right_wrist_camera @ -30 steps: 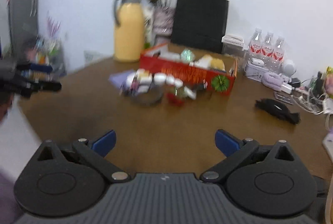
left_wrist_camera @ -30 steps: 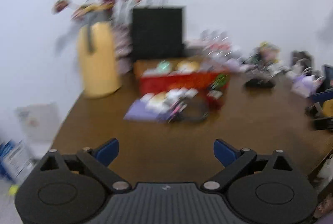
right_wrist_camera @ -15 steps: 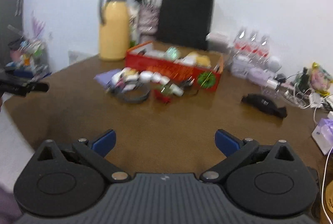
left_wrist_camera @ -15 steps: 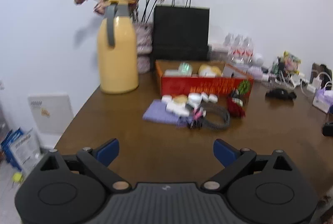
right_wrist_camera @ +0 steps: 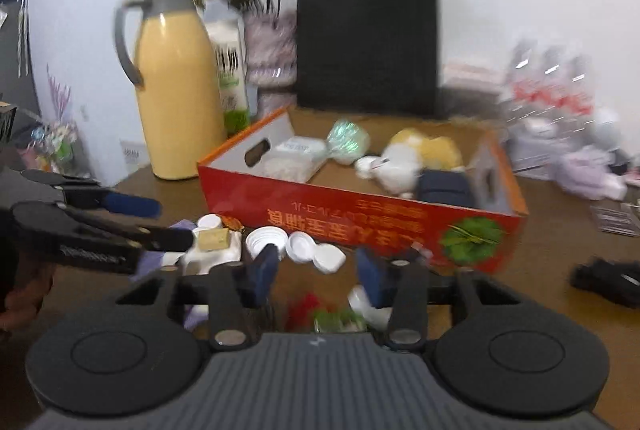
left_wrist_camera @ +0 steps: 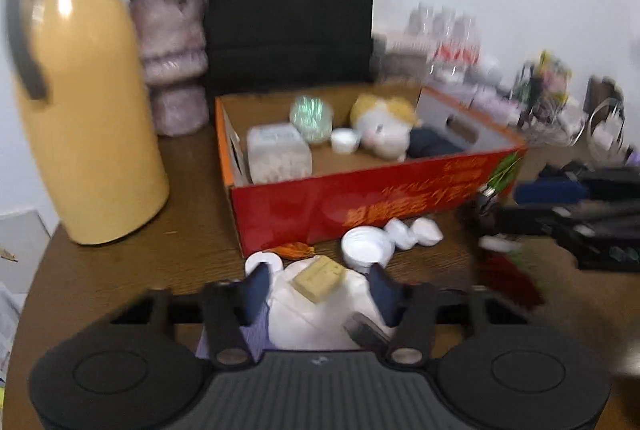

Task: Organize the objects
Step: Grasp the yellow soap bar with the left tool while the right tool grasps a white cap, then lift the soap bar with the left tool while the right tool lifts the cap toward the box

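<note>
Pile of small things: a white pouch [left_wrist_camera: 316,310] with a tan block [left_wrist_camera: 320,276] lying on it sits between the blue pads of the left tongs [left_wrist_camera: 320,290]; whether the pads press on it cannot be told.
Left tongs: jaws about half open, having just been closing, with the pouch between them.
Right tongs [right_wrist_camera: 318,272]: jaws also about half open and just closing; a red-and-green item [right_wrist_camera: 320,312] lies low between the fingers, and contact cannot be told through the blur.
Just ahead of both tongs: white lids [left_wrist_camera: 366,246] on the brown table [left_wrist_camera: 120,270], and an orange wrapper [left_wrist_camera: 296,250] beside them.
Beyond the lids: a red cardboard box [left_wrist_camera: 360,206], open-topped, blocking the way forward; inside are a clear container [left_wrist_camera: 278,152], a shiny green ball [left_wrist_camera: 311,114], a small white jar [left_wrist_camera: 344,140], a white-and-yellow plush toy [left_wrist_camera: 384,126] and a dark blue item [left_wrist_camera: 432,146].
Left of the box: a yellow thermos jug [left_wrist_camera: 88,118], then a pinkish vase [left_wrist_camera: 172,58].
Behind the box: a black paper bag [left_wrist_camera: 290,10].
Right of the box: water bottles [right_wrist_camera: 552,86], blurred.
</note>
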Motion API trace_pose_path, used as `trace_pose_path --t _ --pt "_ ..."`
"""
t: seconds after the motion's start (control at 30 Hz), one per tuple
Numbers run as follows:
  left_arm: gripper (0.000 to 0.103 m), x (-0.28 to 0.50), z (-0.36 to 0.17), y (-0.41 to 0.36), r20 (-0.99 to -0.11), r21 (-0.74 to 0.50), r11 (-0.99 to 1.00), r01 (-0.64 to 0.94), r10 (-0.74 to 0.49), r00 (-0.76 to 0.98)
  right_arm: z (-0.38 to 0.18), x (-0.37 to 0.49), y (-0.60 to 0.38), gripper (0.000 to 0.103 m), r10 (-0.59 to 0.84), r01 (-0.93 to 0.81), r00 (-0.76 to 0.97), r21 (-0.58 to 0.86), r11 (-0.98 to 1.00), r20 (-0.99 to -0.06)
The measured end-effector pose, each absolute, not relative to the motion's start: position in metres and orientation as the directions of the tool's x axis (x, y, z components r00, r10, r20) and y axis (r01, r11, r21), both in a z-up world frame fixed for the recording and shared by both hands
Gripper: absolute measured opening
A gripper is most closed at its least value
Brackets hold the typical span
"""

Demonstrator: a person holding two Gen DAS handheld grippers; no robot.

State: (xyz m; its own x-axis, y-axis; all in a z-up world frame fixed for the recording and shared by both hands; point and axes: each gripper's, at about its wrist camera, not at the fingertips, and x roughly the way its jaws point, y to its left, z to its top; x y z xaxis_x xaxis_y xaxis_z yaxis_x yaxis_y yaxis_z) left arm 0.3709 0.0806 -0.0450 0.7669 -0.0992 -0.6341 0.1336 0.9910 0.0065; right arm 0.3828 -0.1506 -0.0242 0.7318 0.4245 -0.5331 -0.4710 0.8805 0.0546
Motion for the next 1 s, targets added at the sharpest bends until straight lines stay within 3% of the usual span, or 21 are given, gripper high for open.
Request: trace_pose_path --t 0.07,0.13,0.3,0.43,0.7,0.93,1.0 --pt "0.042 0.386 -0.054 0.081 -0.662 -0.004 0.990 0.141 -0.108 0.742 -0.035 0.417 -0.138 0.043 0.400 -0.465 0.698 0.048 0.884 -0.594" --pt "0.031 0.394 -0.062 0.084 -0.679 -0.043 0.989 0.139 -0.131 0.722 -0.046 0.436 -0.129 0.043 0.402 -0.466 0.677 0.063 0.882 -0.616" --pt "0.030 0.381 -0.072 0.079 -0.626 0.014 0.986 0.167 -0.122 0.770 -0.081 0.456 -0.122 0.040 0.416 -0.462 0.637 0.111 0.880 -0.649" --pt "0.028 0.376 -0.069 0.077 -0.619 0.028 0.987 0.158 -0.107 0.778 -0.087 0.452 -0.118 0.027 0.386 -0.457 0.679 0.052 0.888 -0.625" --pt "0.027 0.364 -0.047 0.075 -0.598 -0.001 0.995 0.101 -0.082 0.797 -0.069 0.434 -0.116 0.027 0.372 -0.444 0.732 0.014 0.896 -0.572" --pt "0.027 0.235 0.009 0.046 -0.424 0.005 0.996 0.087 -0.077 0.902 -0.012 0.316 -0.153 0.027 0.422 -0.466 0.797 0.005 0.885 -0.432" --pt "0.027 0.191 0.017 0.043 -0.415 -0.010 0.997 0.078 -0.075 0.907 -0.004 0.274 -0.173 0.027 0.428 -0.468 0.798 0.010 0.883 -0.424"
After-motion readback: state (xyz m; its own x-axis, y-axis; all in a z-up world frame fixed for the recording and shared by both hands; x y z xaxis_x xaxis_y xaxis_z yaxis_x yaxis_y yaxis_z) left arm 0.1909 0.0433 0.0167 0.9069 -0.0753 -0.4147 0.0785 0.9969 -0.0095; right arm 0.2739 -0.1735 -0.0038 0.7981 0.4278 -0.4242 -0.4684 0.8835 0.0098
